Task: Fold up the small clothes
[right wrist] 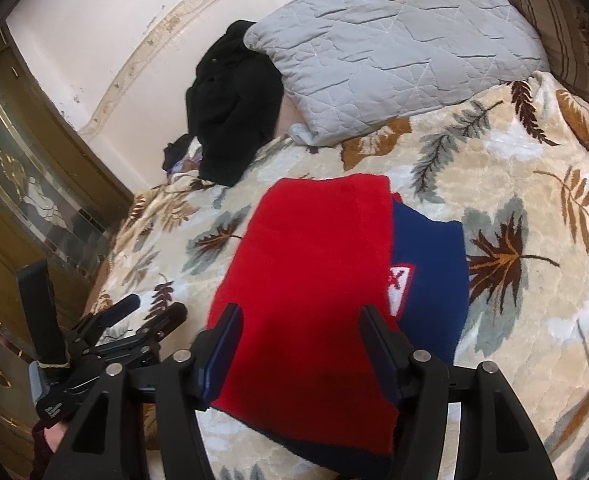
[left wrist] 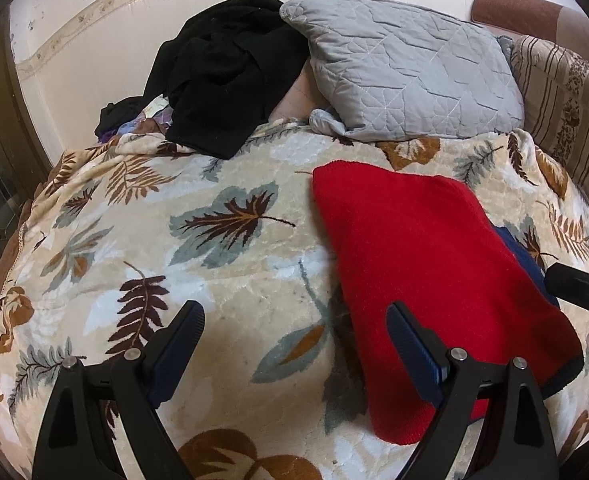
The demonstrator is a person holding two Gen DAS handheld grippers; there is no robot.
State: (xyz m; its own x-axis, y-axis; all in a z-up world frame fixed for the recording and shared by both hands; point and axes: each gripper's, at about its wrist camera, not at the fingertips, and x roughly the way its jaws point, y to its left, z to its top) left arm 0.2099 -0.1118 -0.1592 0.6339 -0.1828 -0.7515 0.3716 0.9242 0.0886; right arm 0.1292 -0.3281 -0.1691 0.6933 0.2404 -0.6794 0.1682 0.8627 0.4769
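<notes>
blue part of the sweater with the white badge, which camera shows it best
The right wrist view. There the blue part lies open beside the red fold, and the white badge shows at the fold's edge. The left wrist view shows only a thin blue strip past the red, and no badge.

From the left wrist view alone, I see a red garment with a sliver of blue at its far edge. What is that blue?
Observer: The right wrist view shows the red sweater has a navy part, exposed beside the folded red, with a white, red-edged patch on it.
Operator: Is the right gripper holding it?
Observer: No. The right gripper is over the red cloth with its jaws apart and nothing between them.
Operator: What lies left of the bed?
Observer: A wooden door with decorated glass panels.
</notes>
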